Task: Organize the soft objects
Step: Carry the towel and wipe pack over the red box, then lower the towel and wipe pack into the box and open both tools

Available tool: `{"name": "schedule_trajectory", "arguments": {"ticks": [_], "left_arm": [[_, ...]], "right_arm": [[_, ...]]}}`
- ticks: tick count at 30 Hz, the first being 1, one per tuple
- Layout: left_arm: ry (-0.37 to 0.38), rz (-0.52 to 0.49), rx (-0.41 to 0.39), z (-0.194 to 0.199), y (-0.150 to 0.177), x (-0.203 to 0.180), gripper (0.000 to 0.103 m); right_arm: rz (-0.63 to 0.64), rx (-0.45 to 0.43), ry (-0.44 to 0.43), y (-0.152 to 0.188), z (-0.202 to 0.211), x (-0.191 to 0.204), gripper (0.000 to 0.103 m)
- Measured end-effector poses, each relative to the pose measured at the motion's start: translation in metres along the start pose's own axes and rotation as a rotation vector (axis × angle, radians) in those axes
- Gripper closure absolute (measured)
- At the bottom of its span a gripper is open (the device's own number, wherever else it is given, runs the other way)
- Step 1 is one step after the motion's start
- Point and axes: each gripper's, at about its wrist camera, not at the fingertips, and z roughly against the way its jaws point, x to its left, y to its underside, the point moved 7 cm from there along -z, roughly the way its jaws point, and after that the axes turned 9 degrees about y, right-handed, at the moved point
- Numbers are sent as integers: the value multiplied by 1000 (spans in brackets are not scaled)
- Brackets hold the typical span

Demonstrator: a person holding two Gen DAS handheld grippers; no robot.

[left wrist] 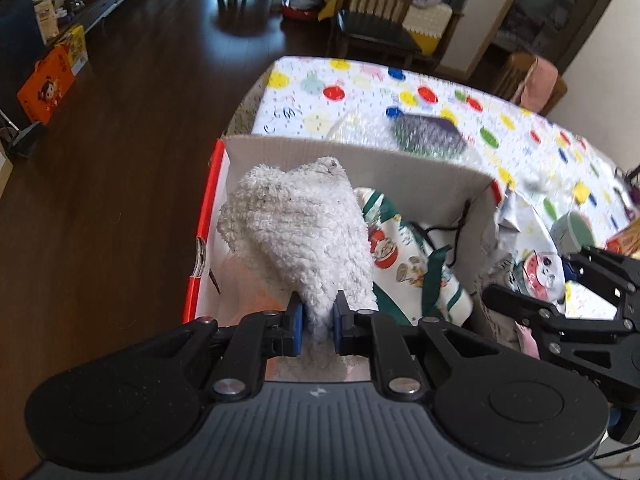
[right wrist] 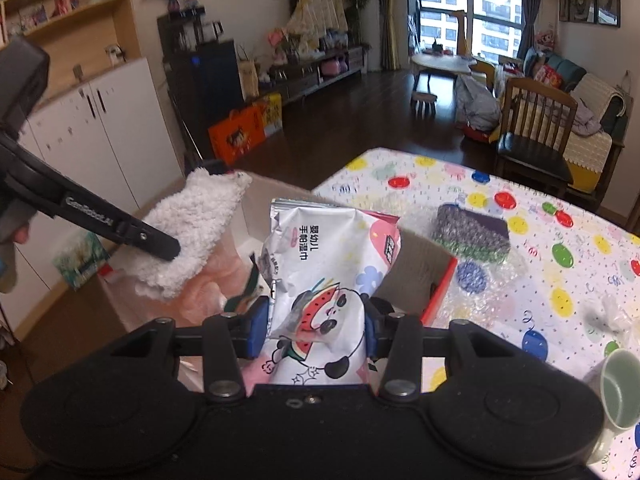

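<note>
My left gripper [left wrist: 319, 318] is shut on a fluffy white cloth [left wrist: 298, 226], held over the left part of an open cardboard box [left wrist: 360, 152] with a red outer side. Inside the box lie a printed fabric item with green trim [left wrist: 404, 256] and something pink. My right gripper [right wrist: 315, 330] is shut on a white wipes pack with a panda and watermelon print [right wrist: 324, 276], held above the box's [right wrist: 416, 256] near right side. In the right wrist view the white cloth [right wrist: 192, 232] hangs from the left gripper [right wrist: 166, 248] at the left. The right gripper [left wrist: 508, 300] shows at the right edge of the left wrist view.
The box stands at the edge of a table with a dotted cloth [left wrist: 360, 80]. On it lie a dark scrubby pad in bubble wrap [right wrist: 472, 228], a blue scrub ball [right wrist: 472, 276] and a pale green cup [right wrist: 620, 392]. Wooden chairs [right wrist: 536, 128] stand beyond; dark floor lies left.
</note>
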Motion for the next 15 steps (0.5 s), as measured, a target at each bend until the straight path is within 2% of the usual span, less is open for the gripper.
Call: {"name": "schedule_trajectory", "arguments": {"ticks": [5,15], "left_arm": [[-10,-22,40,-20,-2,7,89],[5,8,78,-46,2,16,89]], "right_arm": [[42,39,31,7,-17,10,59],[83,89,55,24,-30,25,57]]}}
